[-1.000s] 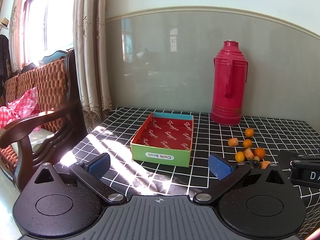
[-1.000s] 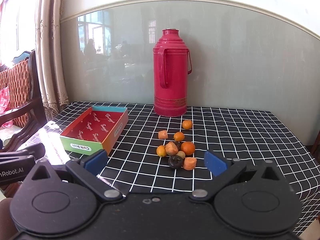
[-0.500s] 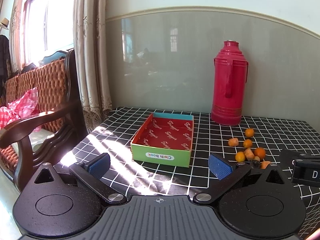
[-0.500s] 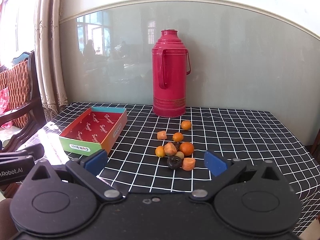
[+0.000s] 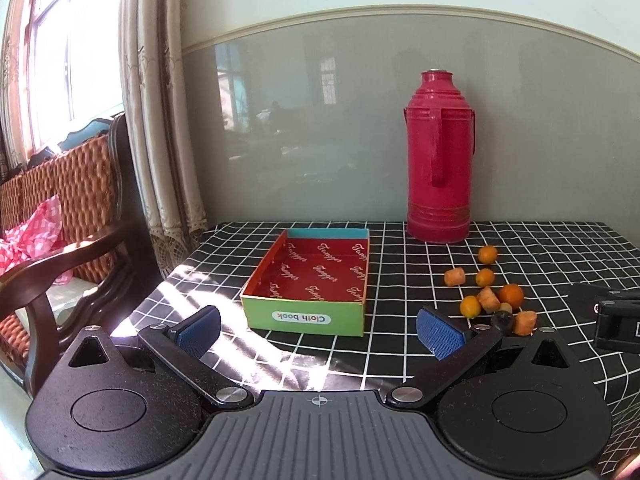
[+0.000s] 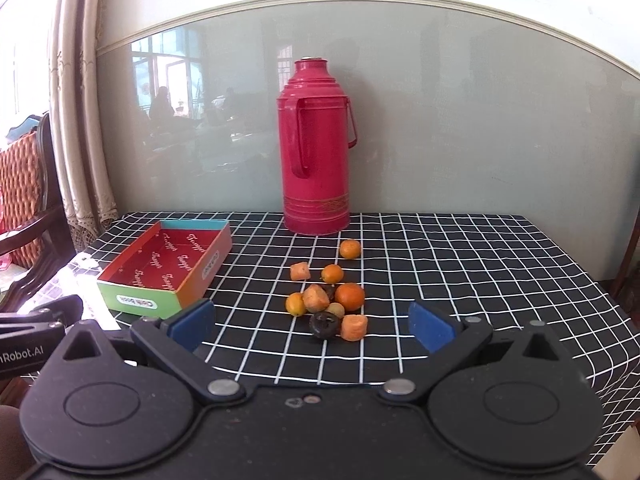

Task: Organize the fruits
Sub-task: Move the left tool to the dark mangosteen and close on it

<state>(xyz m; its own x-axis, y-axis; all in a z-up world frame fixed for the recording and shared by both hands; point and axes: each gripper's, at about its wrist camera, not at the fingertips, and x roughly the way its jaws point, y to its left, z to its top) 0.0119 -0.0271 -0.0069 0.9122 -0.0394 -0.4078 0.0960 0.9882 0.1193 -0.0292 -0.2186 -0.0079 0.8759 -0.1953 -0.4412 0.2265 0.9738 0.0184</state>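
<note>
Several small fruits lie in a loose cluster on the checked tablecloth: an orange (image 6: 350, 295), small tangerines (image 6: 350, 249), carrot-like pieces (image 6: 354, 327) and a dark fruit (image 6: 325, 325). They also show in the left wrist view (image 5: 511, 295). An empty cardboard box (image 6: 168, 264) with a red inside and green front stands left of them (image 5: 312, 280). My right gripper (image 6: 312, 326) is open and empty, just short of the cluster. My left gripper (image 5: 318, 330) is open and empty, in front of the box.
A tall red thermos (image 6: 316, 148) stands at the back by the wall (image 5: 438, 156). A wooden wicker chair (image 5: 60, 216) and a curtain (image 5: 160, 120) are left of the table. The table's front edge (image 6: 580, 364) is near both grippers.
Both grippers have edged slightly forward toward the table; the fruits sit a bit closer in the right wrist view. Nothing on the table has moved.
</note>
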